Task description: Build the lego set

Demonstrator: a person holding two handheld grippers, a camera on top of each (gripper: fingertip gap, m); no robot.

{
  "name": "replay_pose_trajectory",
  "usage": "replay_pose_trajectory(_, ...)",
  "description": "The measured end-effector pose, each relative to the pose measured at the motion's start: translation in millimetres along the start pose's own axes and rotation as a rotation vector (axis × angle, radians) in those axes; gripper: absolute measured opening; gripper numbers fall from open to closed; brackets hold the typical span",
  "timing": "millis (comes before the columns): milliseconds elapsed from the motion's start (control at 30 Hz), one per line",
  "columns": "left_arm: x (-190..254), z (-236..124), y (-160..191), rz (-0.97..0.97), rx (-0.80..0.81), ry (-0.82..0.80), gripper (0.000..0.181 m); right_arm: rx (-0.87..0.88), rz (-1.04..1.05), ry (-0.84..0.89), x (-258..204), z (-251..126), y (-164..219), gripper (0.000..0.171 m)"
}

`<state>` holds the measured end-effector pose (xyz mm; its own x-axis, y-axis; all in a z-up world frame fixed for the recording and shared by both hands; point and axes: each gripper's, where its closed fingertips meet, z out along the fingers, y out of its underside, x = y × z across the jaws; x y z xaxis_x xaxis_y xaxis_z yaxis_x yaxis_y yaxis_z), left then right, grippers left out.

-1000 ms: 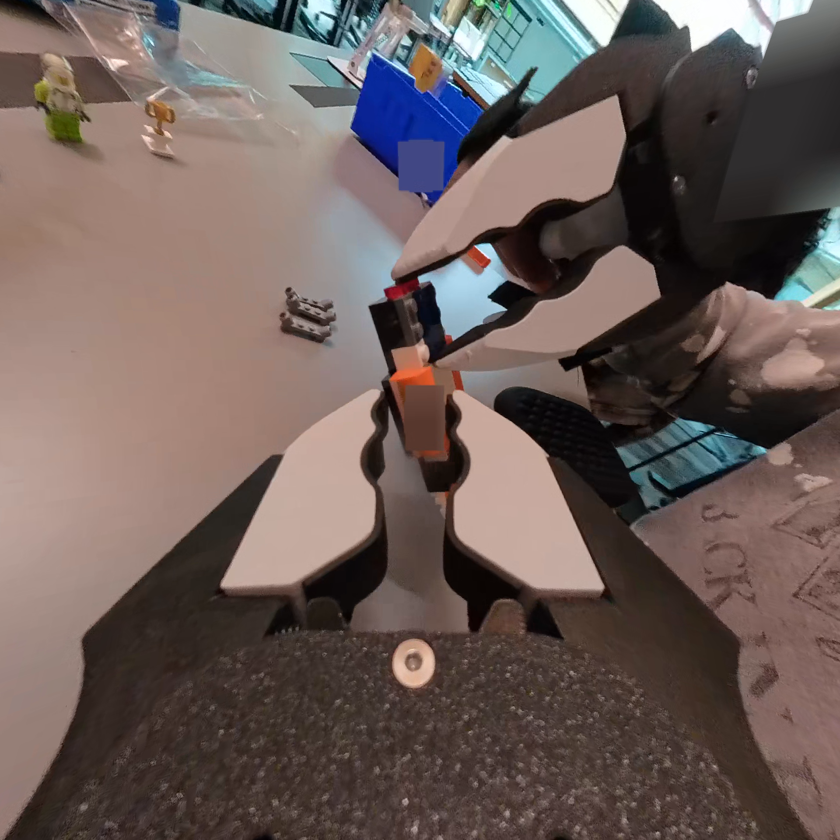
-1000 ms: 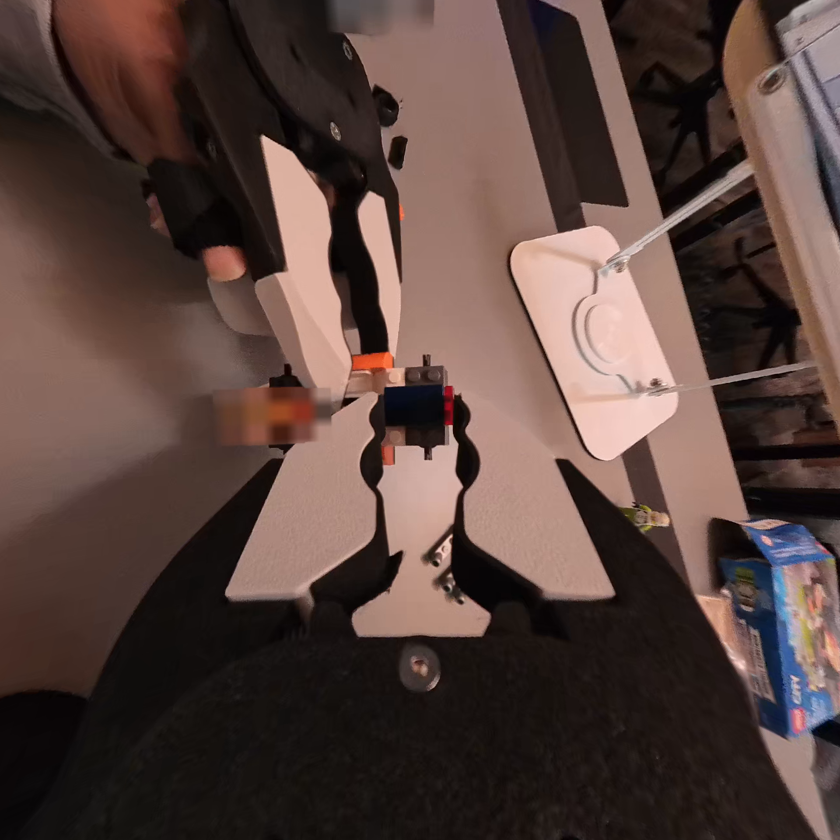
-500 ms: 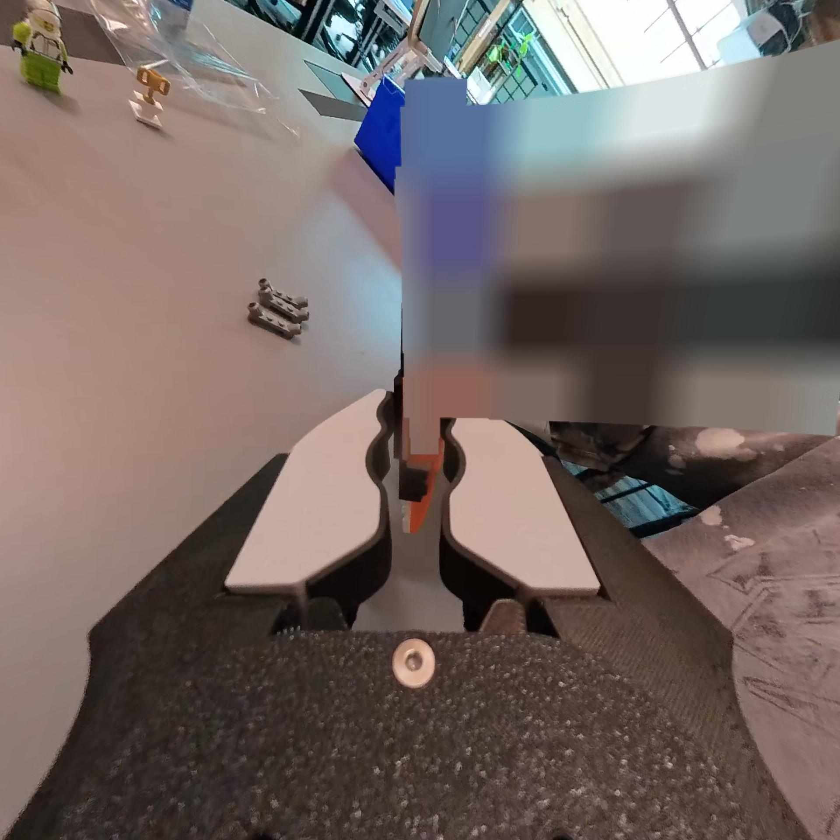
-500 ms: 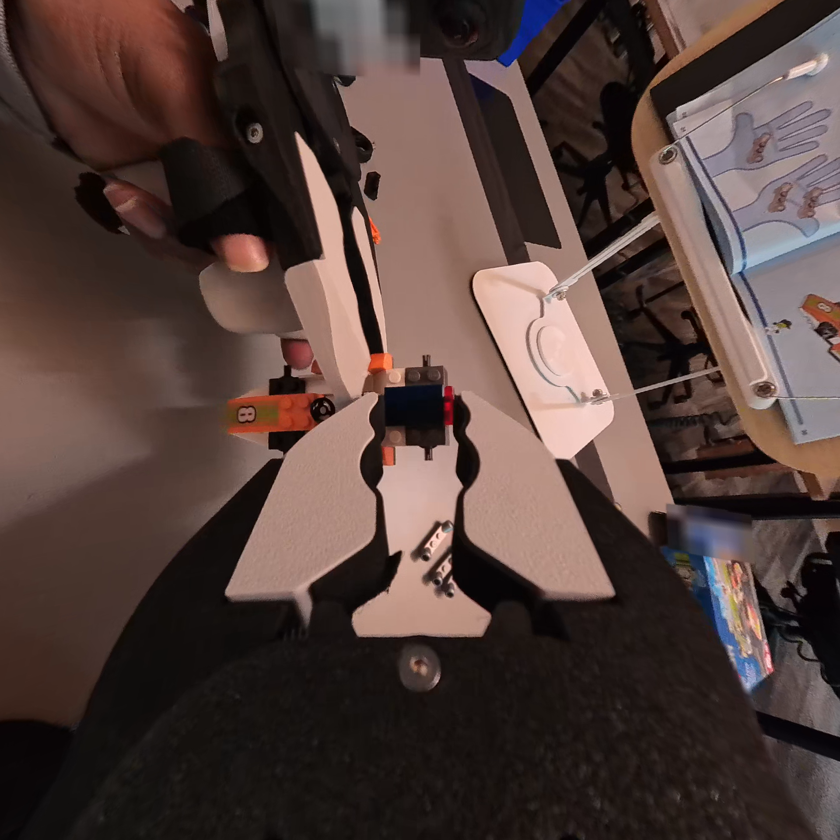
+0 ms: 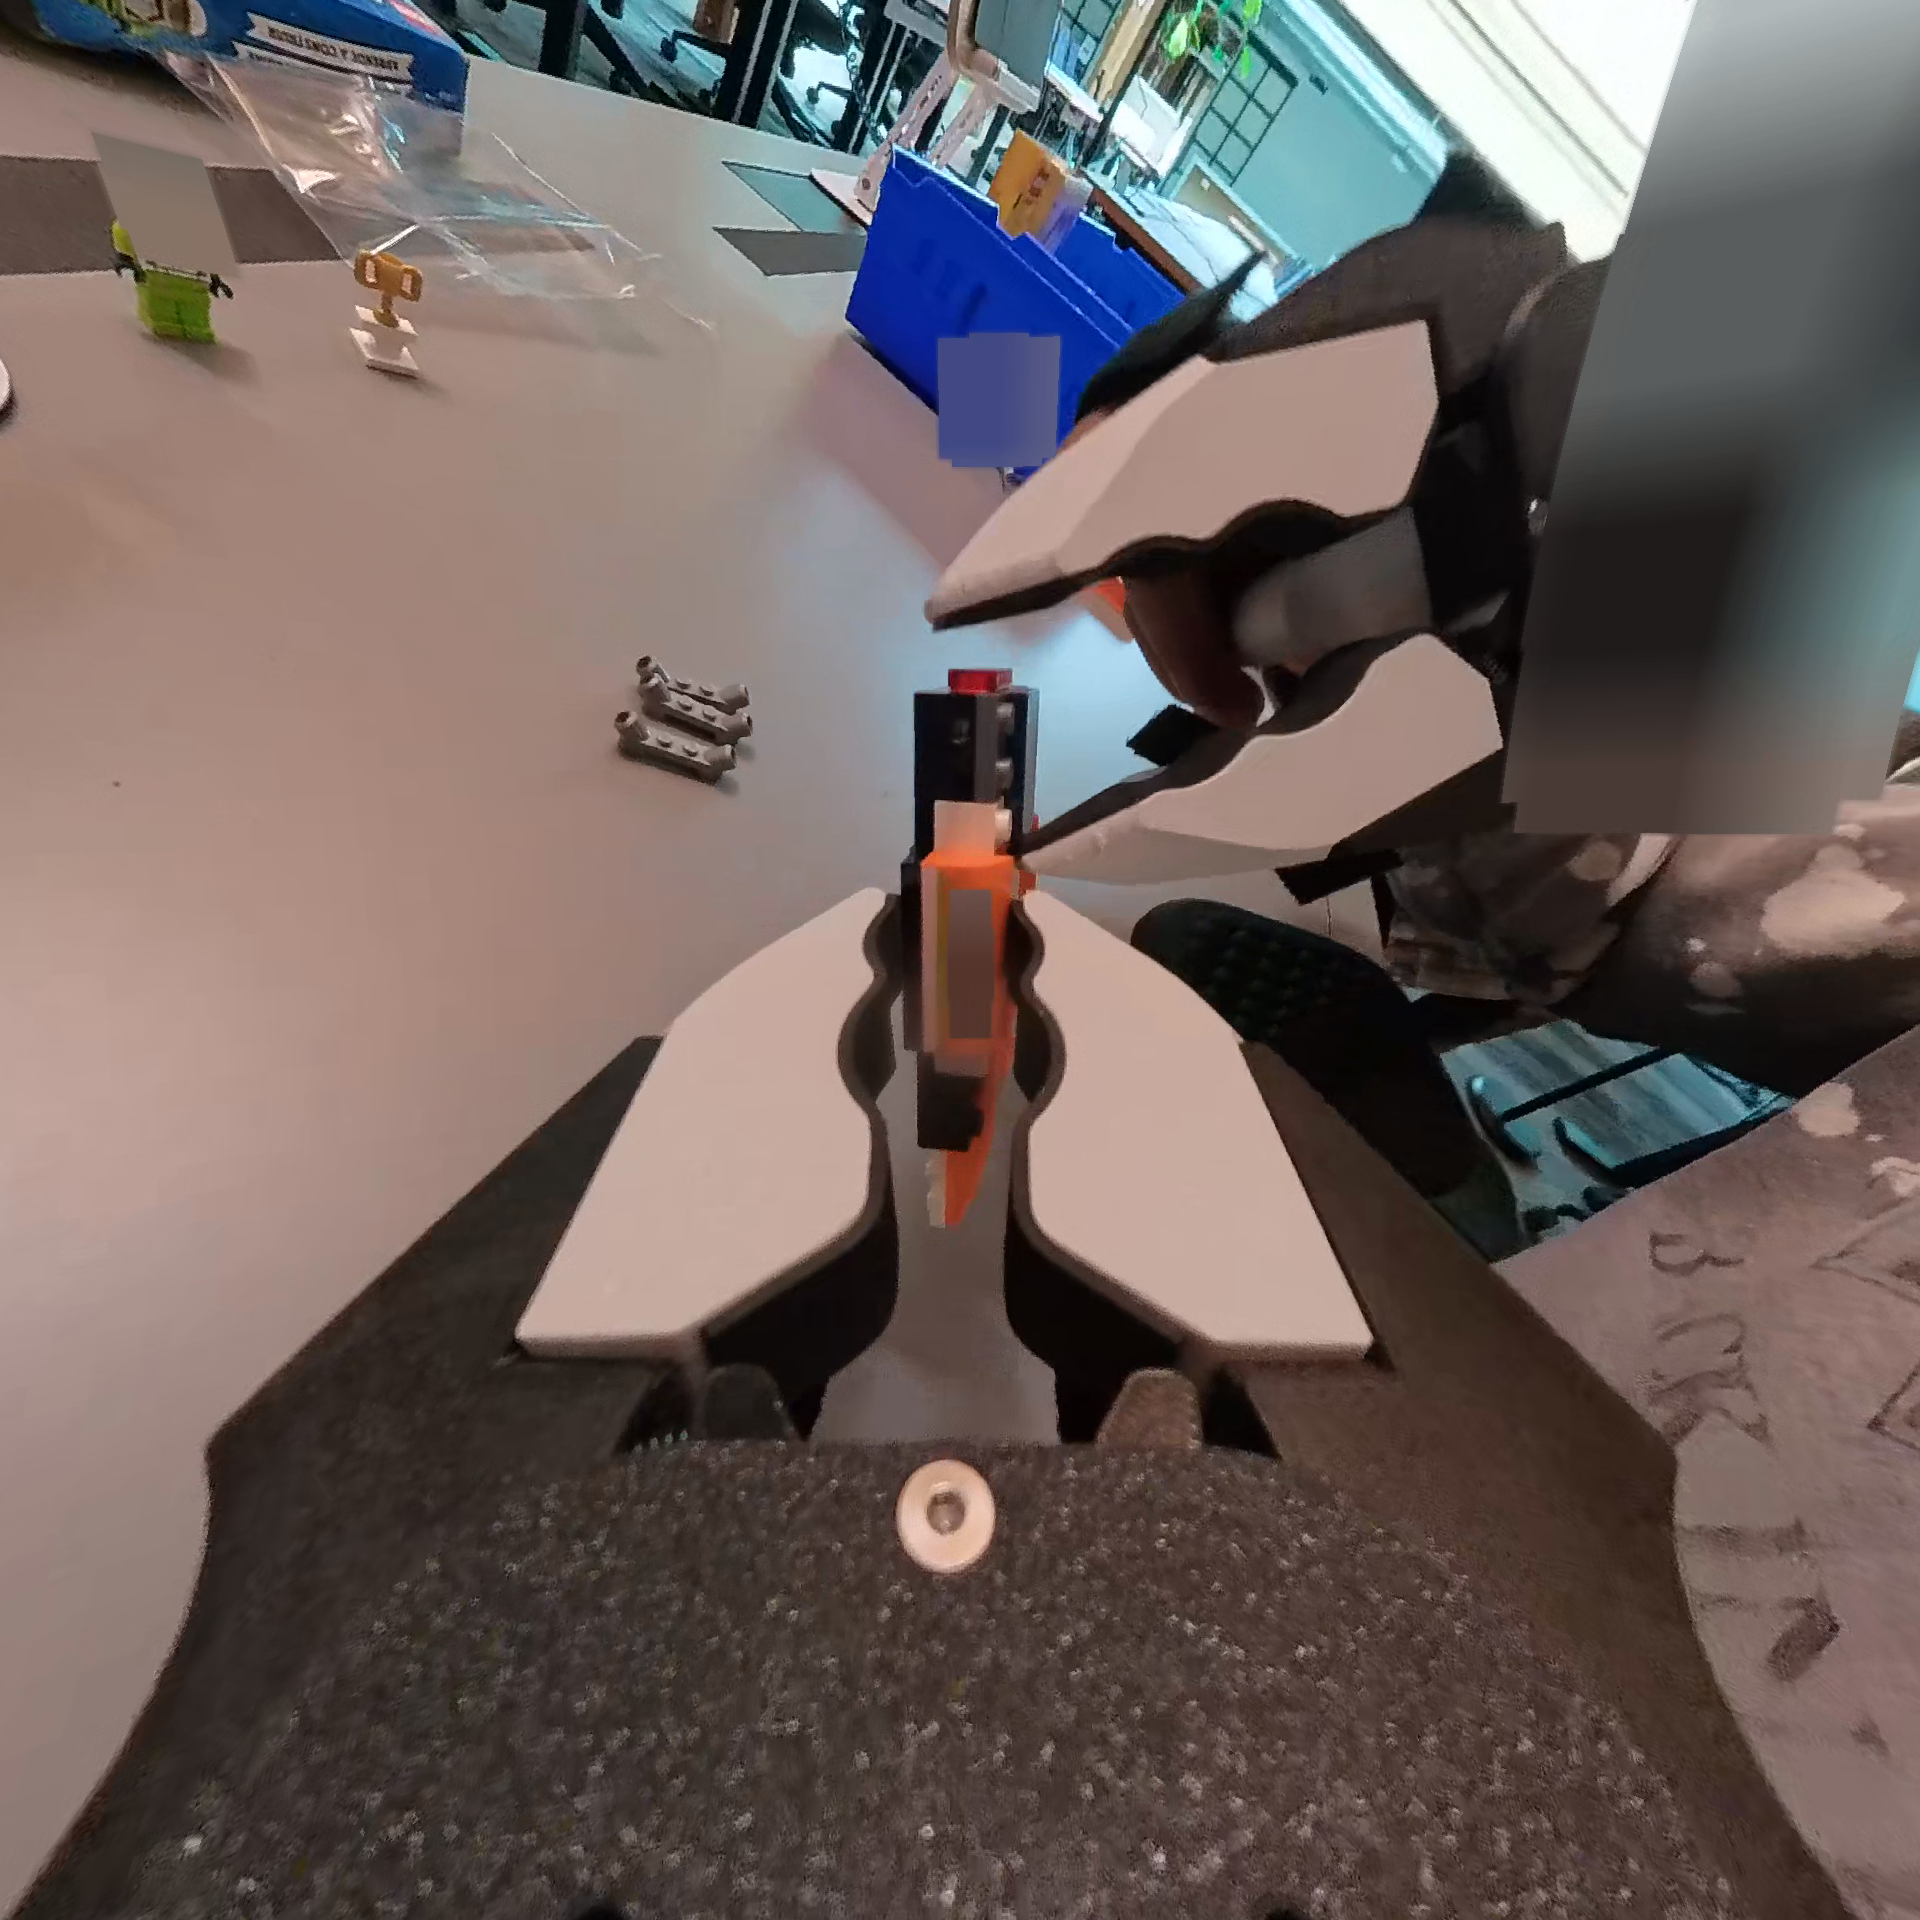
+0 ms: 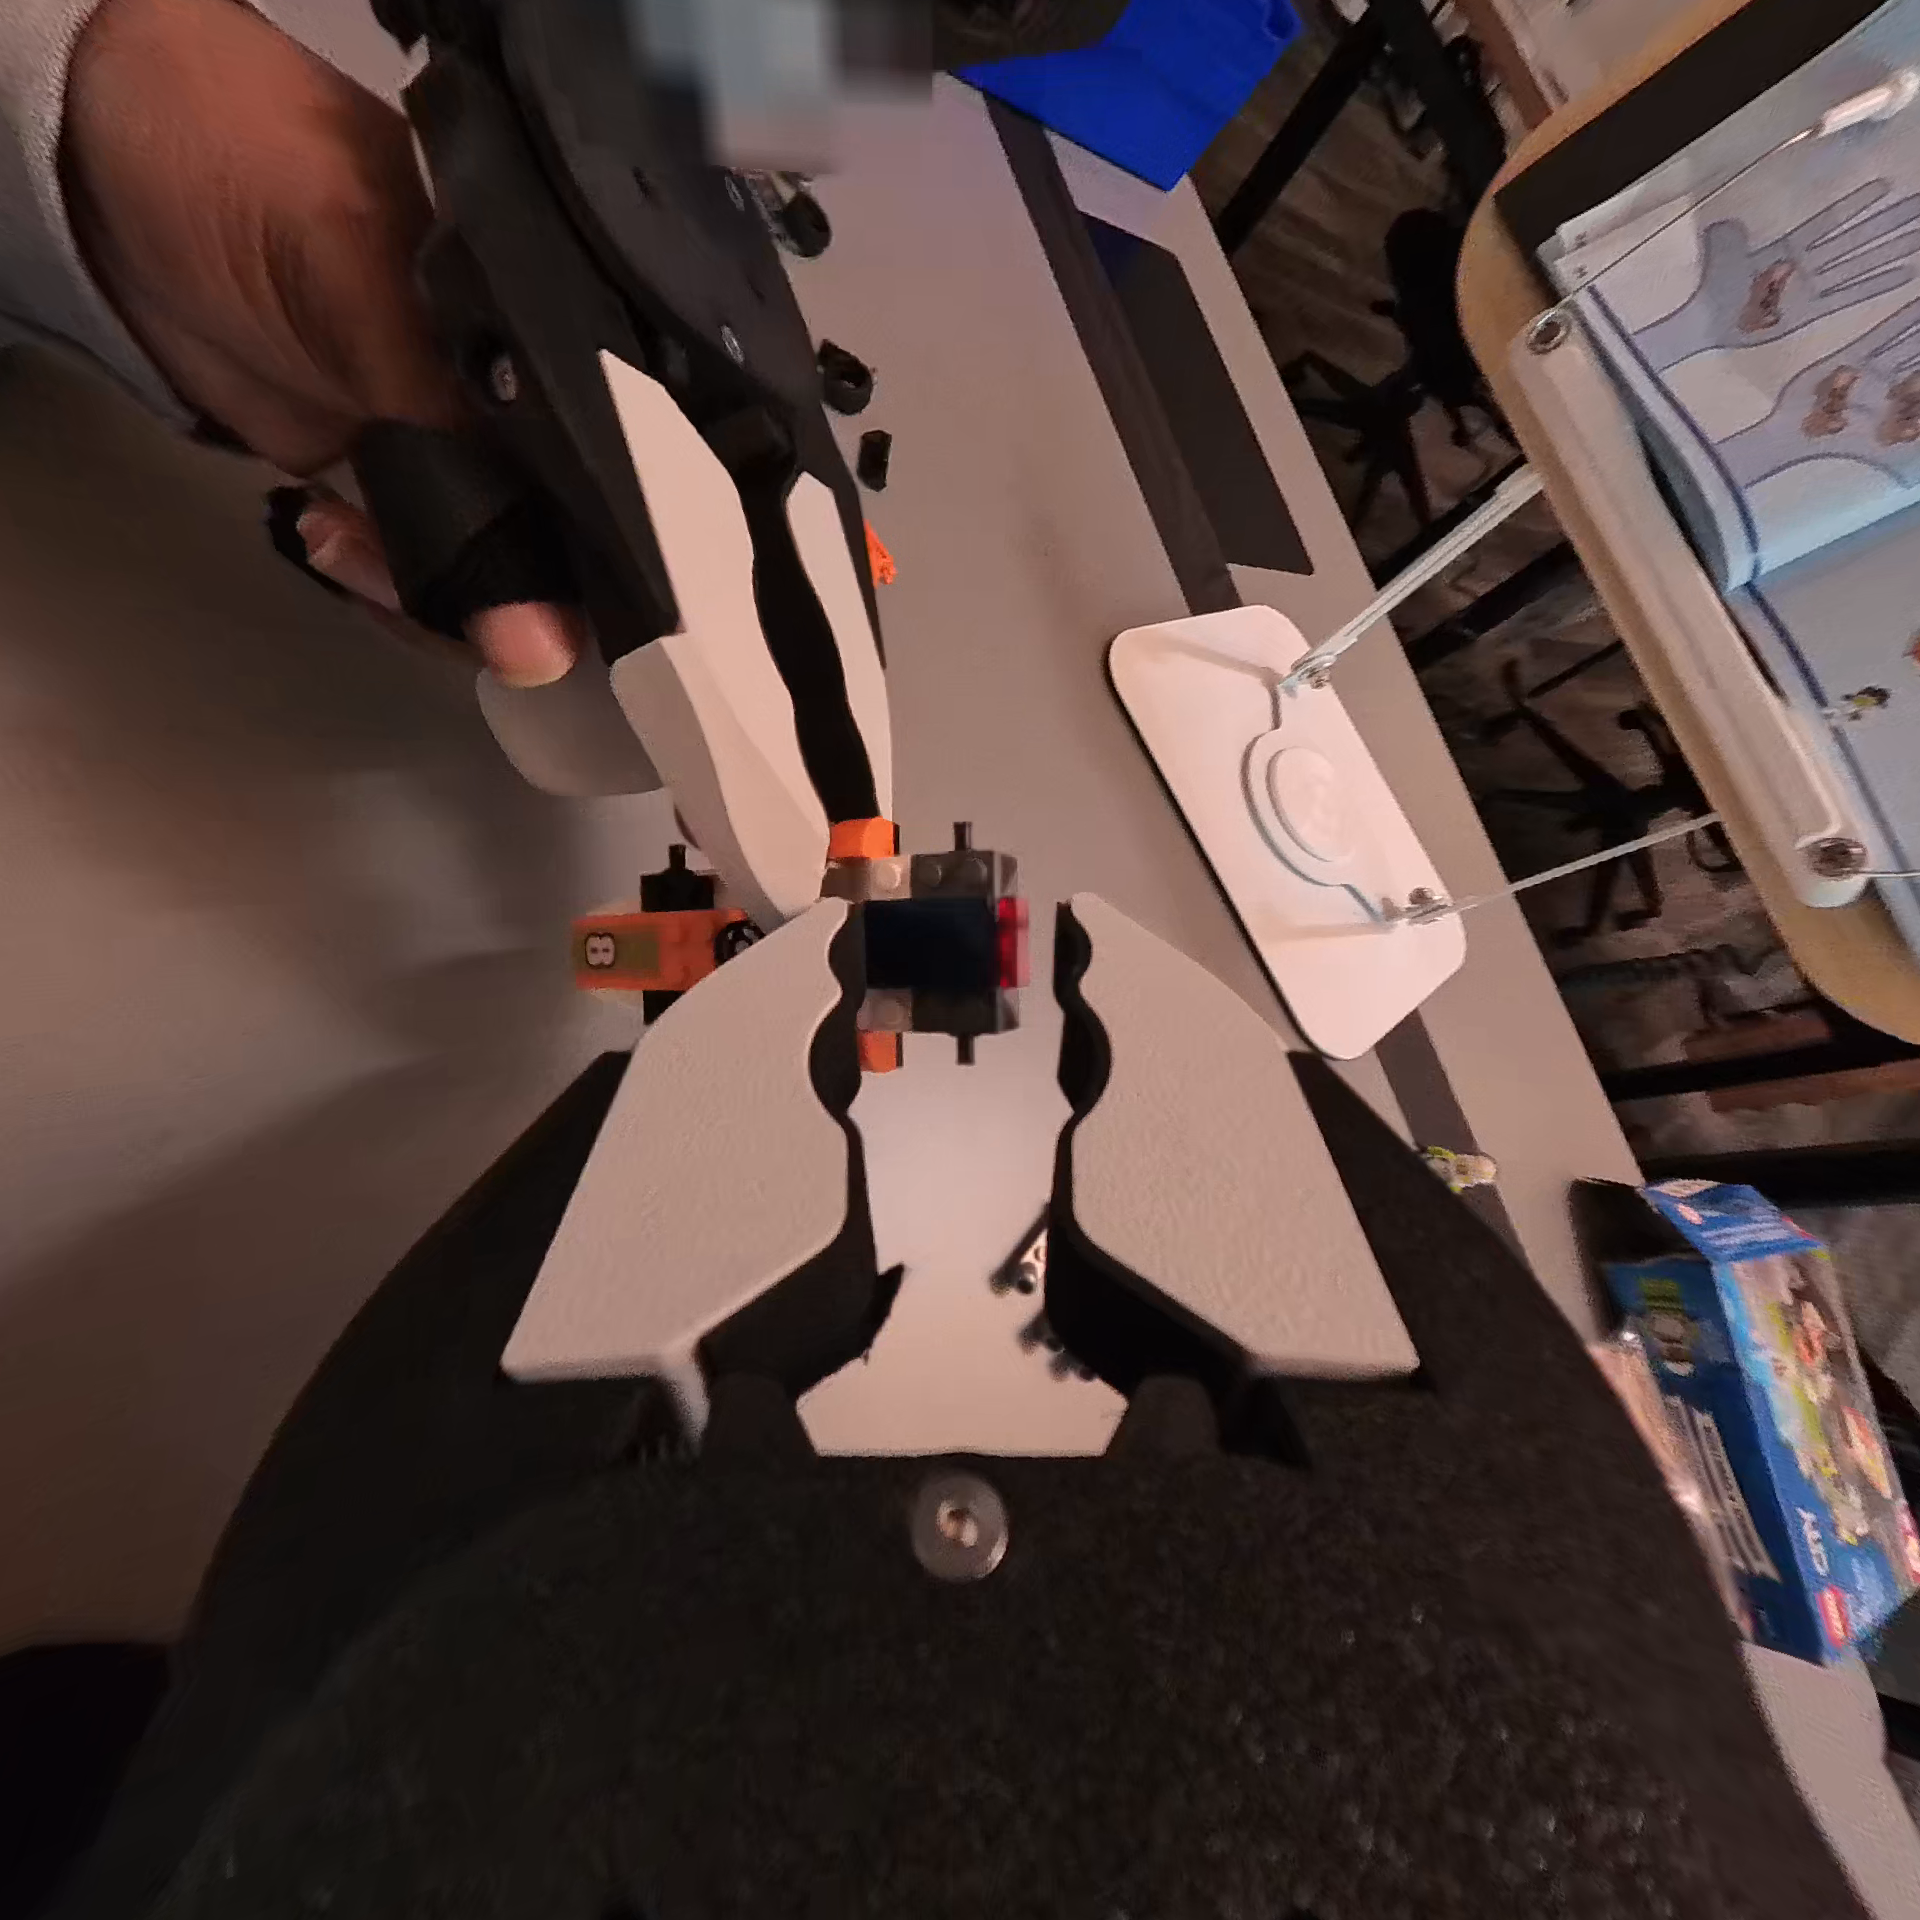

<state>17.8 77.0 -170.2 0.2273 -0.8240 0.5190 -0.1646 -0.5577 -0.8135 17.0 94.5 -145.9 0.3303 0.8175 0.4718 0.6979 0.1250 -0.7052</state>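
holding a half-built lego car [image 5: 961,935] up off the table [image 5: 312,623], mid-assembly: left tool [image 5: 951,914] clamped on the orange front part of the model, pads pressing both flanks. right tool [image 6: 951,914] standing apart around the dark blue rear block with its red stud, a gap showing on the red side, so gripping nothing; in the left wrist view its lower finger tip [image 5: 1049,857] looking to be touching the model near the white brick, upper tip hanging clear above the red piece. judging this as the moment just after seating or checking the rear block, with wheels and other parts not yet on. lying on the table well apart from the model: two small grey pieces [image 5: 681,717] side by side, a green minifigure [image 5: 177,286], a gold trophy piece [image 5: 388,312] and a clear plastic bag [image 5: 416,177]; black loose bits [image 6: 847,379] showing beyond in the right wrist view, and the set's box [image 6: 1766,1423] off to one side. next calling for backing the right tool straight out without nudging the block, then reaching for a loose part, likely the grey pair, while keeping the left grip firm and level.
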Motion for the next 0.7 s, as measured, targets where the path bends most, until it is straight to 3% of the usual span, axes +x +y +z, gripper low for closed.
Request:
replay_pose_trajectory(267, -0.7, -5.5, -1.5, 0.074, 0.007, -0.035, 0.018, -0.016, -0.023, -0.038, -4.3, 8.4, 2.9, 0.032)
replay_pose_trajectory(400, 0.9, -13.2, -5.6, 0.131, 0.020, -0.011, 0.044, 0.032, 0.100, -0.066, 5.9, 4.6, 3.3, 0.032)
replay_pose_trajectory(567, 11.4, -11.3, 12.0, 0.108, -0.036, 0.087, 0.045, 0.102, 0.243, -0.111, 18.0, -6.8, 2.4, 0.032)
replay_pose_trajectory(700, 16.8, -1.0, 13.2, 0.091, -0.018, 0.100, 0.025, 0.082, 0.193, -0.091, 15.3, -6.2, -1.1, 0.032)
